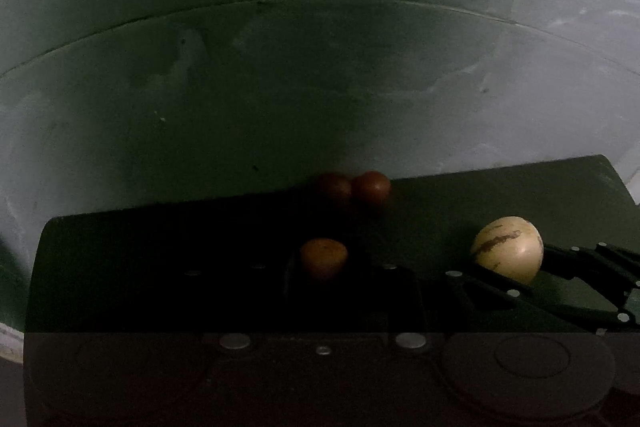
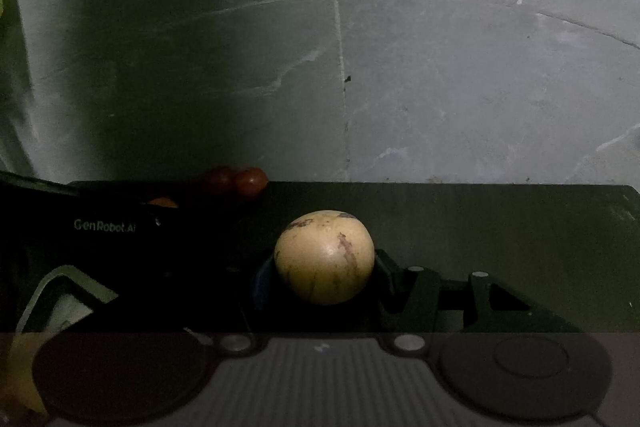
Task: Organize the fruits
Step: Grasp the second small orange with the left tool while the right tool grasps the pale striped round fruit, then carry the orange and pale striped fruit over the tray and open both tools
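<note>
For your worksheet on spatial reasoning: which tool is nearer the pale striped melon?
Right. The right tool grips the pale striped melon between its fingers; the left tool sits apart, at the small orange fruit.

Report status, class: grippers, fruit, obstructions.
Right gripper shut on pale yellow striped round melon. Left gripper around small orange fruit, grip unclear. Two red round fruits behind, apart.

Deep shadow is swallowing the left tool (image 1: 324, 267), so its fingers are barely showing around the orange fruit (image 1: 323, 257). In the right wrist view that fruit (image 2: 162, 203) is peeking over the left tool's body, mostly hidden. At the counter's (image 1: 520, 187) far edge, two red fruits (image 1: 352, 188) are blurring together.
</note>
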